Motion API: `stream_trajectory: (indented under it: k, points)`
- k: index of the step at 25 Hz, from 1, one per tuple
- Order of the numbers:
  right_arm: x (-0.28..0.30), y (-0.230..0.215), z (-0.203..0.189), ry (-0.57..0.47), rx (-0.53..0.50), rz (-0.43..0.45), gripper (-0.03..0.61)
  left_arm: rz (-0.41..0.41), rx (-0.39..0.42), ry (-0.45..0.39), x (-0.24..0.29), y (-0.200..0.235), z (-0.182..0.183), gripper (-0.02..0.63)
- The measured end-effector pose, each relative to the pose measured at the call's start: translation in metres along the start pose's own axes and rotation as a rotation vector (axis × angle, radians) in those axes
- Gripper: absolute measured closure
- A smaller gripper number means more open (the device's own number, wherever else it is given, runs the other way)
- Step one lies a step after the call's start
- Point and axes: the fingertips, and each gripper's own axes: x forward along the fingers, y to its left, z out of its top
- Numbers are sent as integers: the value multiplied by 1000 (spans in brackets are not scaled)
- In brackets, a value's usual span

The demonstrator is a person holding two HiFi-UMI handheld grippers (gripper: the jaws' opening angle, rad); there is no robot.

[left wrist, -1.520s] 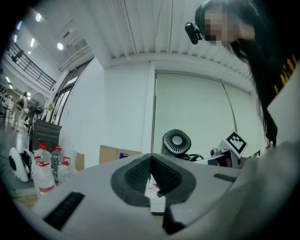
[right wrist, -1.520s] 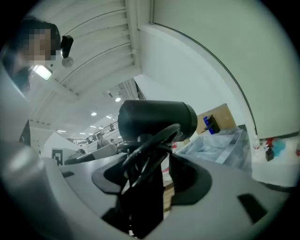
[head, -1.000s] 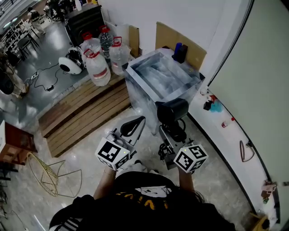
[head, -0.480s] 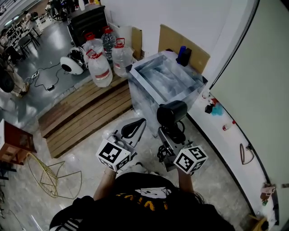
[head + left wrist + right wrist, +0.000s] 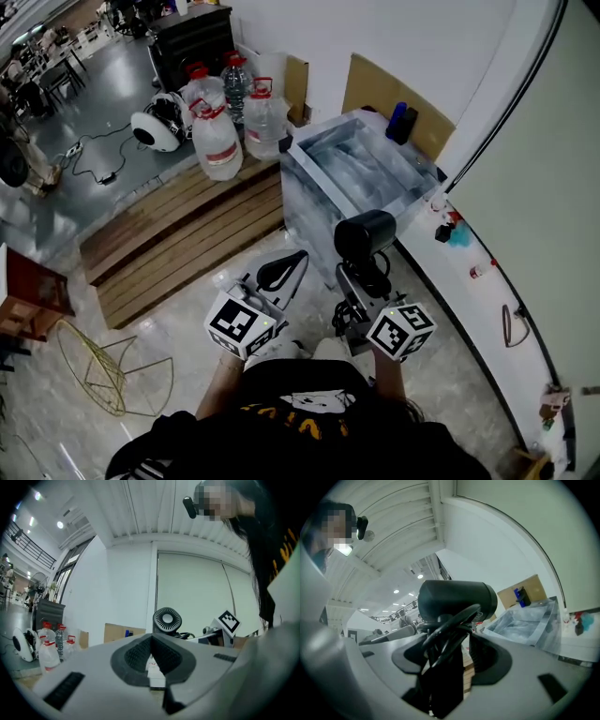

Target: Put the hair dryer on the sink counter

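R gripper (image 5: 364, 274) clamps hair dryer (image 5: 366, 234) by handle w/ cord bunched in, prob. so nothing dangles en route to sink counter (image 5: 314, 220). L gripper (image 5: 281, 272) closed, empty, spare.

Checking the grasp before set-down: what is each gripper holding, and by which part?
The right gripper holds the black hair dryer by its handle, cord bunched alongside. The left gripper is shut and empty.
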Motion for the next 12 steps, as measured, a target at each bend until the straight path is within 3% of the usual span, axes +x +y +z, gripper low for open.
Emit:
stream_trajectory:
  k: [12]
  points:
    - [59, -15, 4, 44, -4, -4, 330, 22, -45, -4, 8, 50, -11, 613]
